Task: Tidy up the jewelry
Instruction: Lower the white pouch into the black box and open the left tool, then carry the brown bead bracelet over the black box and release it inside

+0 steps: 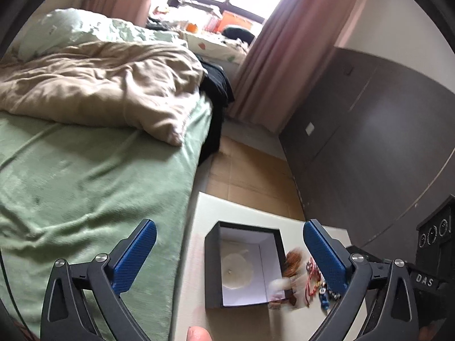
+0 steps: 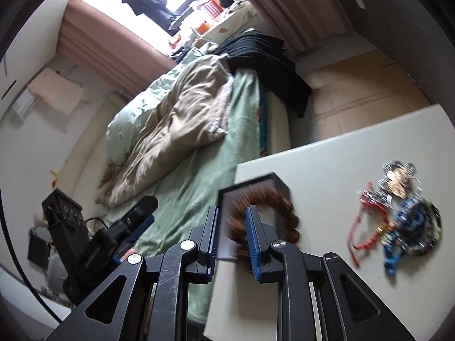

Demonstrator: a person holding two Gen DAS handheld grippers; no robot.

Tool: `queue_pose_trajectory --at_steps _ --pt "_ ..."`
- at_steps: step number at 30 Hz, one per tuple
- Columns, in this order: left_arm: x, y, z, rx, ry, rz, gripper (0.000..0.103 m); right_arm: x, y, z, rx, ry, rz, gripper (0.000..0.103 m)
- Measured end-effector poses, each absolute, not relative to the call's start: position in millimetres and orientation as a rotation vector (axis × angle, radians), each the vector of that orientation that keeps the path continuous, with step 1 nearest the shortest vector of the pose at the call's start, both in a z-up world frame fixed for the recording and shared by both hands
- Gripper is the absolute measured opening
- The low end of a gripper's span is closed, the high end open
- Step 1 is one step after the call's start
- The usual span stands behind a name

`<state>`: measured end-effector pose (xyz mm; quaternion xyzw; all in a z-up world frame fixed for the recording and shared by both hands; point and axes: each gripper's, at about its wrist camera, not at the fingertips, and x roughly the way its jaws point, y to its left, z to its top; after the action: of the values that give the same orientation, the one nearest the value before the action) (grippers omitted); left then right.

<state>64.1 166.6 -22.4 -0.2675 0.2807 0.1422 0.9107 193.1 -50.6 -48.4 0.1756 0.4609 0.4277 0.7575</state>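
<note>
A black box [image 1: 244, 264] with a white inside stands open on the white table [image 1: 210, 213]; a pale round item [image 1: 237, 270] lies in it. My left gripper [image 1: 230, 253] is open, held above the box, empty. A brown bead bracelet [image 1: 293, 262] shows blurred at the box's right edge. In the right wrist view the brown bead bracelet [image 2: 273, 201] hangs around my right gripper's right finger [image 2: 253, 241], over the box [image 2: 256, 187]. The right gripper [image 2: 231, 233] stands partly open. A pile of red, blue and silver jewelry [image 2: 398, 213] lies on the table to the right.
A bed with a green sheet [image 1: 85, 184] and beige duvet [image 1: 99, 85] borders the table's left side. A dark wardrobe [image 1: 369, 142] stands at the right. Cardboard [image 1: 250, 176] covers the floor beyond the table. The rest of the jewelry [image 1: 315, 281] lies right of the box.
</note>
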Motion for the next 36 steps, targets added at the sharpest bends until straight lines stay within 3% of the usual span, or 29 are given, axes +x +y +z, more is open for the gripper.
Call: queue_pose_trajectory --at_steps 8,13,21,23,24,36 --pt "57 177 -24 -0.555 0.575 0.297 0.103 199 -44 -60 0.315 1.006 0.869 0.022" --pt "57 178 -25 -0.562 0.565 0.300 0.103 210 -51 -84 0.275 1.102 0.790 0.045" --pt "56 179 -27 -0.585 0.549 0.302 0.103 202 -24 -112 0.192 1.209 0.783 0.046" --pt "55 179 -29 -0.587 0.551 0.304 0.103 202 -23 -118 0.188 1.229 0.768 0.040" --pt "56 178 -29 -0.578 0.553 0.310 0.103 203 -27 -120 0.231 1.236 0.801 0.020" --pt "58 174 -28 -0.557 0.570 0.299 0.103 197 -53 -71 0.365 1.062 0.889 0.021"
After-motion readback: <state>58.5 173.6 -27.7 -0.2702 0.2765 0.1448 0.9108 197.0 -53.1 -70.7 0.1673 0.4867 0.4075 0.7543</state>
